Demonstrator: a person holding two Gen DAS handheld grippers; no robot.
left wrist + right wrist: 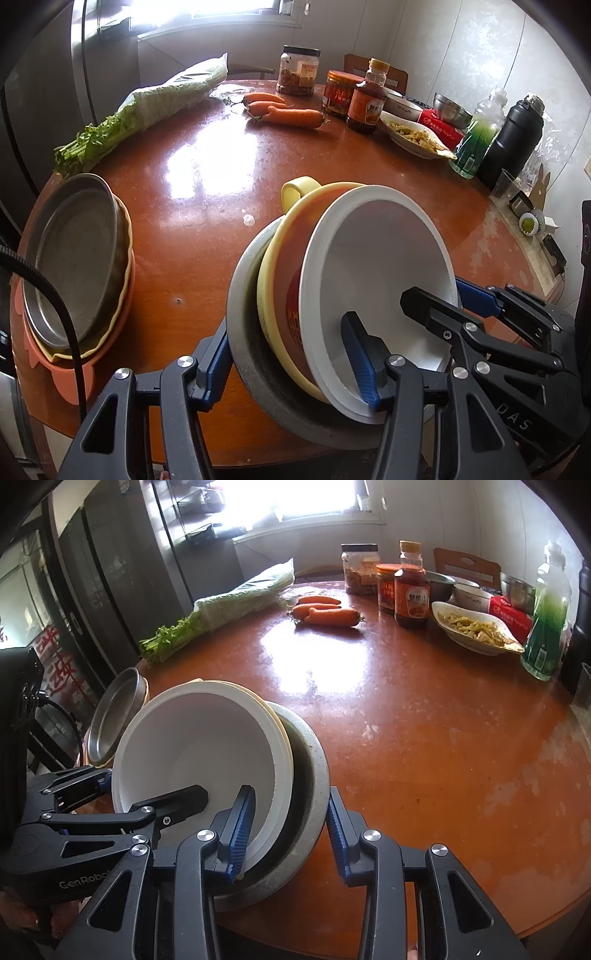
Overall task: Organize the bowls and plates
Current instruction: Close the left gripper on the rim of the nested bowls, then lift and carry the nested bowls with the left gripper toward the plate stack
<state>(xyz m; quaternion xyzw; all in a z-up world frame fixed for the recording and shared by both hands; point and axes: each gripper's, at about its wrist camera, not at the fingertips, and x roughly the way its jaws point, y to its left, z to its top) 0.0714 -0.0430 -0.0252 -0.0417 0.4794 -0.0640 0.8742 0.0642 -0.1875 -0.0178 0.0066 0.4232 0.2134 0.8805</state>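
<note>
Nearest the cameras, a tilted stack of nested bowls sits at the near edge of the round reddish-brown wooden surface (207,236). The outermost is a grey stone-like bowl (258,391), inside it a yellow bowl with a handle and an orange-red interior (284,280), and innermost a plain white bowl (373,258).

The left tool (291,360) pinches the stack's near rim: one blue-padded finger lies on the grey bowl's outside at about 9 o'clock of the stack, the other presses inside the white bowl. The right tool (291,829) grips the same stack from the other side, one blue finger inside the white bowl, the other against the outer grey wall at about 3 o'clock. Each tool shows in the other's view, reaching into the white bowl.

At 9 o'clock of the stack, apart from it, a second pile rests at the surface's left edge: a round grey metal plate (74,258) on a cream fluted dish (123,295), on a salmon-pink tray (88,376).

Farther off, at 12 o'clock, lie three orange carrots (284,110), with a bagged bunch of green leafy vegetable (147,107) at 11 o'clock. Beyond the carrots stand jars and a dark sauce bottle (367,99). At 1 o'clock sit a white oval dish of food (413,138), a green plastic bottle (478,140) and a black flask (513,144).
</note>
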